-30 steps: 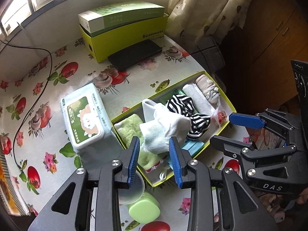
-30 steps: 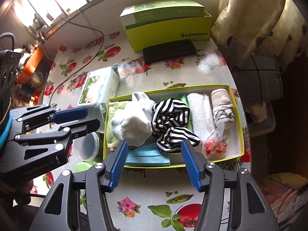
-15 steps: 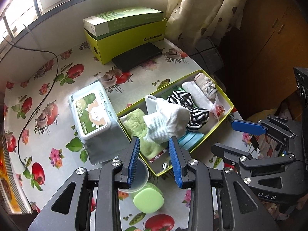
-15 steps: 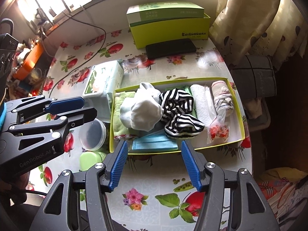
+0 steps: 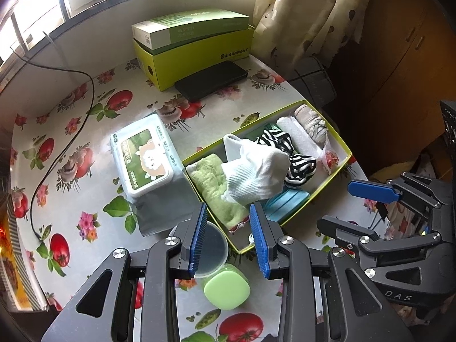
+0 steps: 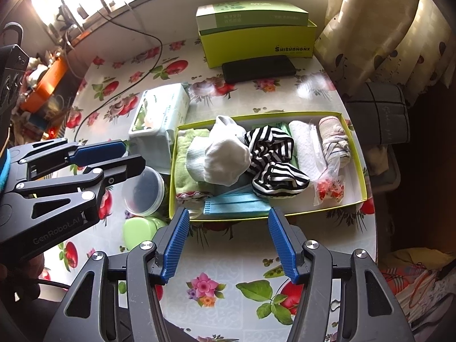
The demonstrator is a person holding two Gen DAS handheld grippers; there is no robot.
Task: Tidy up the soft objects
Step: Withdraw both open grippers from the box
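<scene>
A shallow yellow-green box [image 6: 327,212] [image 5: 346,148] on the table holds soft things: a green towel [image 6: 186,171], a white sock [image 6: 225,158] [image 5: 256,171], a black-and-white striped cloth [image 6: 273,154], a blue face mask [image 6: 236,206], a white rolled cloth [image 6: 306,145] and a beige bundle [image 6: 333,135]. My left gripper [image 5: 229,240] is open and empty, held above the table near the box's near corner. My right gripper [image 6: 228,245] is open and empty, in front of the box's long side. Neither touches anything.
A wet-wipes pack [image 5: 144,156] lies left of the box. A clear round tub [image 6: 144,191] and a green case [image 5: 226,286] sit near the grippers. At the back stand a stacked green carton [image 6: 256,37], a black phone [image 6: 258,68] and a black cable [image 5: 65,131].
Both grippers have drawn back and up from the box, so it looks smaller and farther. The white sock stays lying in the box. Both grippers remain open.
</scene>
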